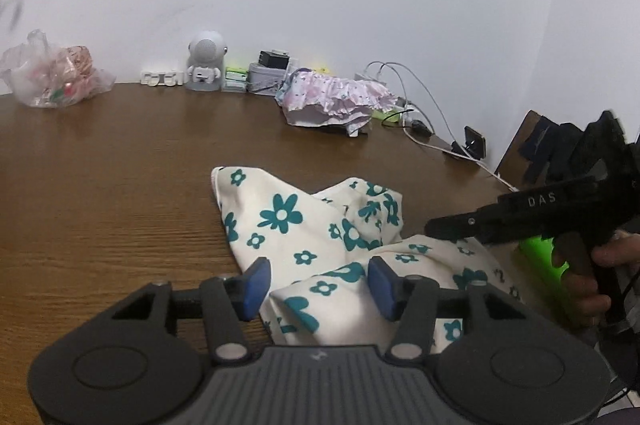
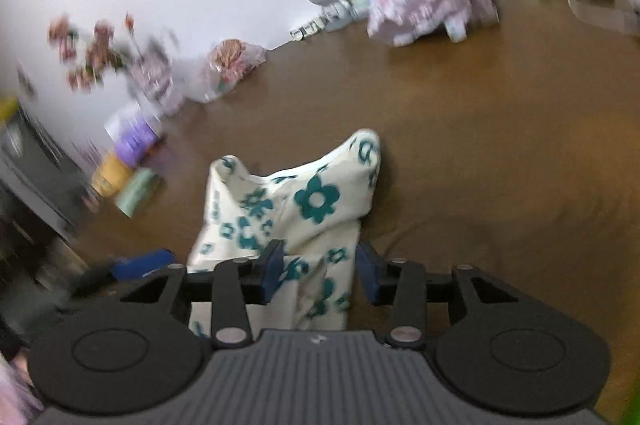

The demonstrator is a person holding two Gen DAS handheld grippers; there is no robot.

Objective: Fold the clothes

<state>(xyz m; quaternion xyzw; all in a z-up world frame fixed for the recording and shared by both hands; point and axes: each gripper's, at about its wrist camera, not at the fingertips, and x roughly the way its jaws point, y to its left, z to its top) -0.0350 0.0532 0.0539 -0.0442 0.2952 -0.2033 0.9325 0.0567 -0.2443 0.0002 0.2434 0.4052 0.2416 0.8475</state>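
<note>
A cream garment with teal flowers (image 1: 312, 237) lies crumpled on the brown wooden table (image 1: 120, 185). My left gripper (image 1: 318, 283) is open, its blue pads on either side of a fold of the cloth near the table's front edge. My right gripper (image 2: 320, 273) is open too, with the garment (image 2: 304, 209) lying between its pads; the right wrist view is blurred by motion. From the left wrist view the right gripper's black body (image 1: 532, 213) shows at the right, held by a hand just above the cloth.
A pink and white ruffled garment (image 1: 336, 97) lies at the back of the table by the wall. A small white robot figure (image 1: 205, 63), small boxes, white cables (image 1: 420, 105) and a plastic bag (image 1: 52, 73) line the back edge. Cups and containers (image 2: 128, 161) stand at the left.
</note>
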